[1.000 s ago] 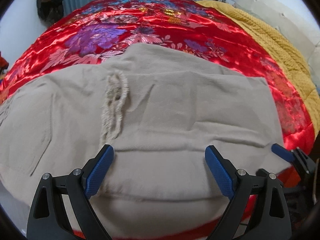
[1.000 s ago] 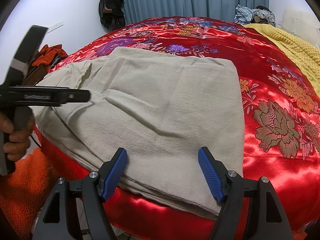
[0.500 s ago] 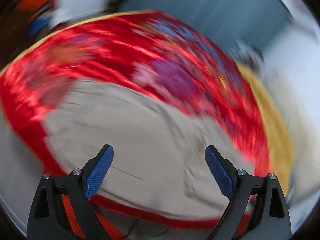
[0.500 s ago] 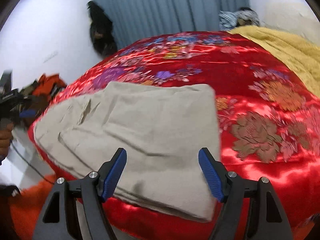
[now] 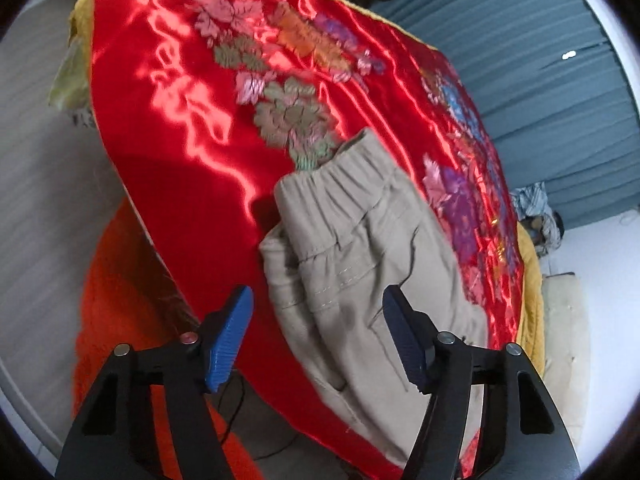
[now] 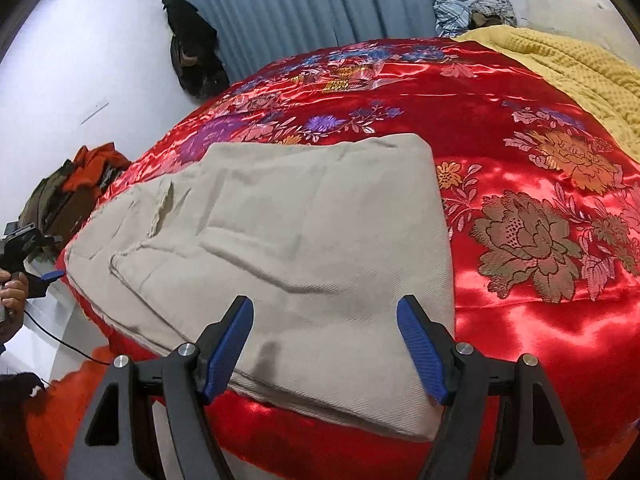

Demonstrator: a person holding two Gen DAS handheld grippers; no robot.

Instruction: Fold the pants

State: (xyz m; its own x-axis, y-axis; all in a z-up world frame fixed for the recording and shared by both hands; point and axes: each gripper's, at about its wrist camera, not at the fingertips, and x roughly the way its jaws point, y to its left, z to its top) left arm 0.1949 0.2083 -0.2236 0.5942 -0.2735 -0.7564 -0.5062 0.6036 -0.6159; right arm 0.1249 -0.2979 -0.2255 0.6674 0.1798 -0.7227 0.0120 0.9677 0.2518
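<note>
Beige pants (image 6: 304, 248) lie folded flat on a red floral satin bedspread (image 6: 520, 320). In the left wrist view the pants (image 5: 360, 264) show their elastic waistband end, near the bed's edge. My left gripper (image 5: 320, 336) is open and empty, hovering just off the waistband end, tilted. It also shows at the far left of the right wrist view (image 6: 44, 276), held by a hand. My right gripper (image 6: 326, 350) is open and empty above the near folded edge.
A yellow knit blanket (image 6: 580, 76) covers the bed's far right. An orange rug (image 5: 116, 320) lies on the floor by the bed. Clothes pile (image 6: 80, 176) at the left, dark bag (image 6: 192, 52) on the wall, blue curtains (image 6: 320, 8) behind.
My left gripper has swung away from the front of the pants to the waistband end and rotated its view. My right gripper rose slightly and stays open.
</note>
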